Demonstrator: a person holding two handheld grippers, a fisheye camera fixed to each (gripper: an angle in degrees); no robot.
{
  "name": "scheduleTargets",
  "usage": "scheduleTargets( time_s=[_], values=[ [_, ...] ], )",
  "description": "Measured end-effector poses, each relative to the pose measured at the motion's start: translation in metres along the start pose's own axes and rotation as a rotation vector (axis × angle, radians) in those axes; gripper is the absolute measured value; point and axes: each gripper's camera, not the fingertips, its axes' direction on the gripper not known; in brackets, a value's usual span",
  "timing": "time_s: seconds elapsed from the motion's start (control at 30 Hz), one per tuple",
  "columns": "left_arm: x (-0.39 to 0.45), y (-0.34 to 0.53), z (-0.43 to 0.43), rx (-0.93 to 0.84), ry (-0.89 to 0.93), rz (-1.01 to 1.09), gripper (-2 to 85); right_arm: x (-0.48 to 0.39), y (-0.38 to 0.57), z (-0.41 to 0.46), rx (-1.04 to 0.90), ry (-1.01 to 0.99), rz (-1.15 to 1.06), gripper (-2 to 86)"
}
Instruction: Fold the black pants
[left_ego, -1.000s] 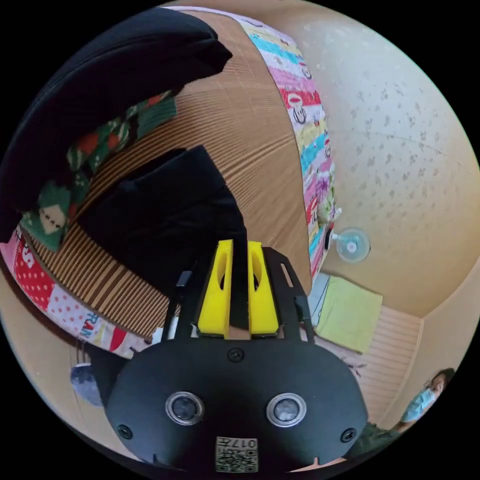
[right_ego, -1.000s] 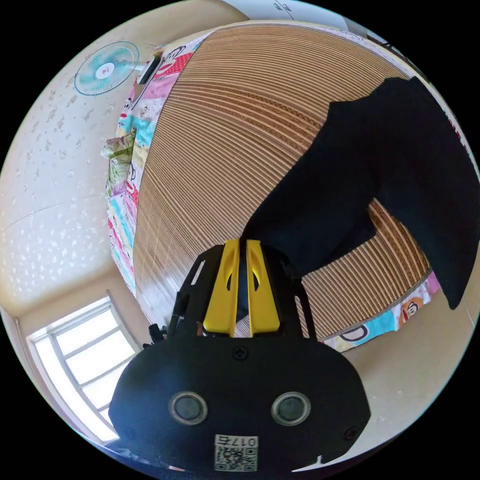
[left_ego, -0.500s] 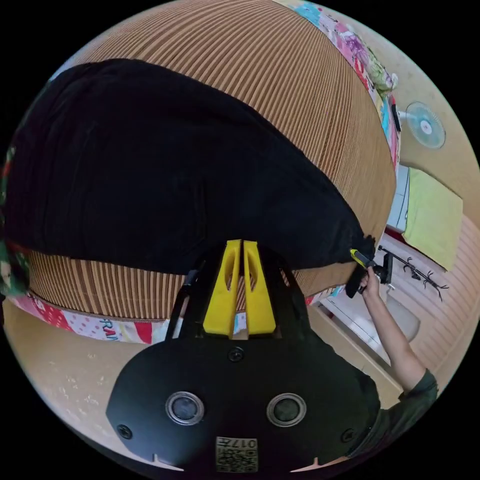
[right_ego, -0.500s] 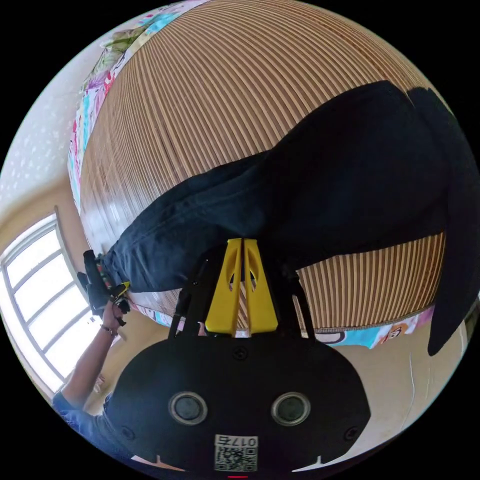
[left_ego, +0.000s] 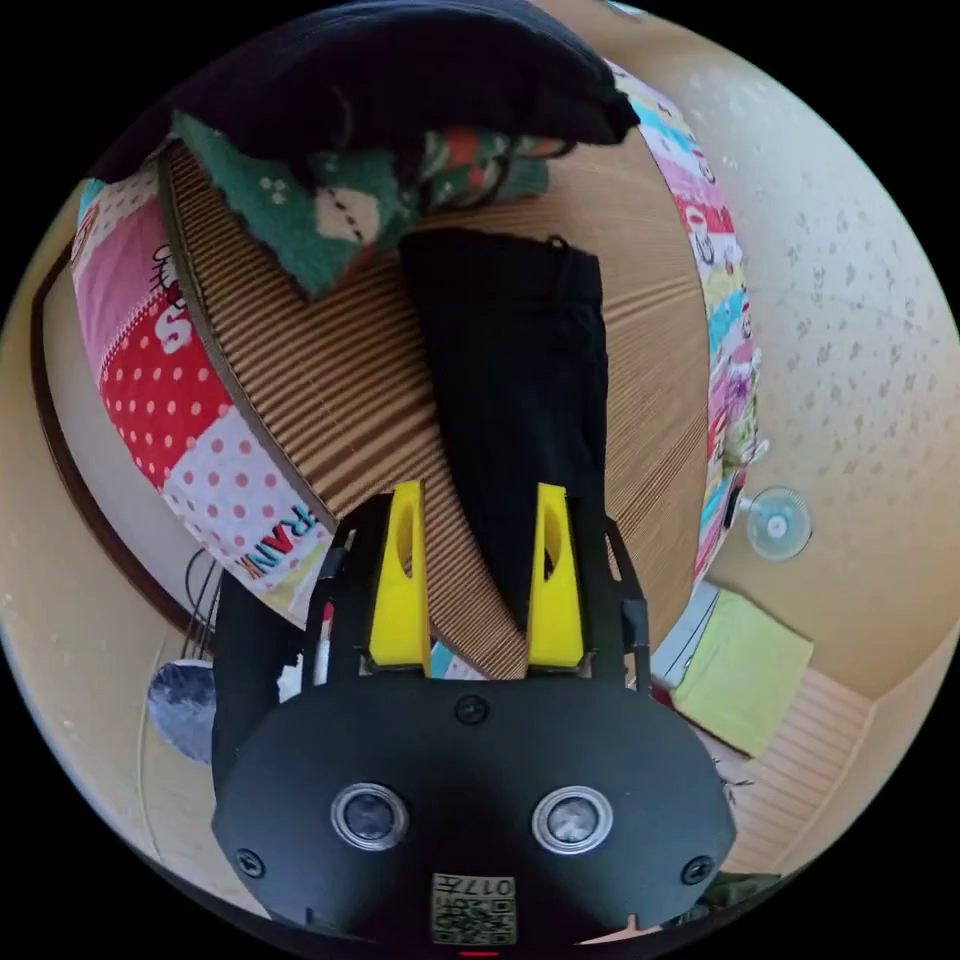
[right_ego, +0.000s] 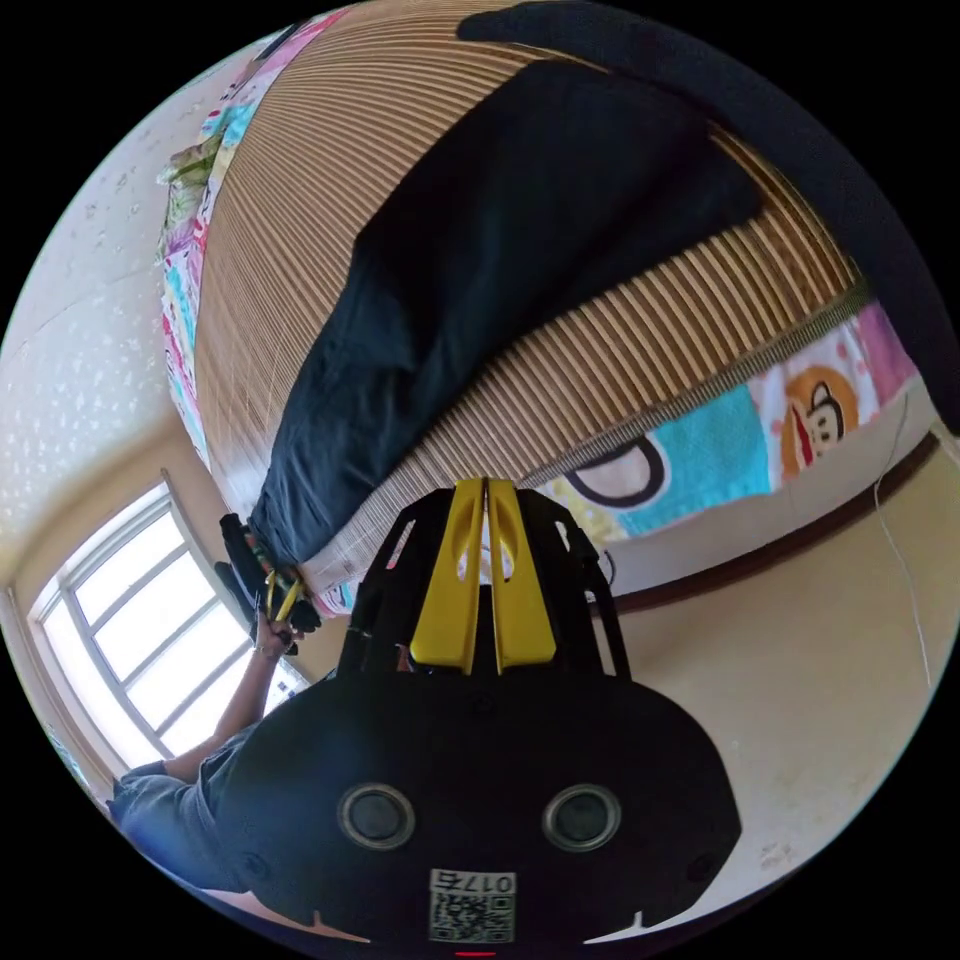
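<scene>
- We see black pants flat on striped mat, patchwork quilt under; fan by wall.
- Left gripper spread, empty; clamped on pants before.
- Right gripper pressed together, empty.

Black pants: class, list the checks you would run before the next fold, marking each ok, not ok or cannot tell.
1. Black pants lie as one long strip on the striped mat: ok.
2. Left tool grips the near pant end: not ok, jaws open, astride it.
3. Right tool grips fabric: not ok, shut on nothing, near the mat's edge.
4. Green patterned cloth clear of the pants' far end: cannot tell, they sit close.
5. Legs aligned edge to edge: cannot tell.
</scene>
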Motion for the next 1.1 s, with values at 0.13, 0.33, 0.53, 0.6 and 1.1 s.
scheduleTargets(
  time_s=[0.13,0.33,0.53,0.6,1.1],
  values=[
    [-0.025,-0.034,0.000,0.056,0.074,-0.087,17.5,0.032,0.040,0.000,0.005,-0.039,0.115,0.3],
    [-0.065,-0.053,0.032,0.118,0.361,-0.236,12.6,0.039,0.080,-0.004,0.049,-0.064,0.172,0.2],
    [-0.091,-0.035,0.063,0.078,0.775,-0.328,6.6,0.029,0.075,0.013,0.040,-0.114,0.182,0.2],
    [-0.075,-0.033,0.057,0.037,0.843,-0.234,6.5,0.025,0.065,0.018,0.034,-0.146,0.187,0.2],
    [0.188,0.153,0.059,-0.424,0.644,0.826,7.9,0.006,-0.025,0.020,0.024,-0.382,0.044,0.4]
  ],
)
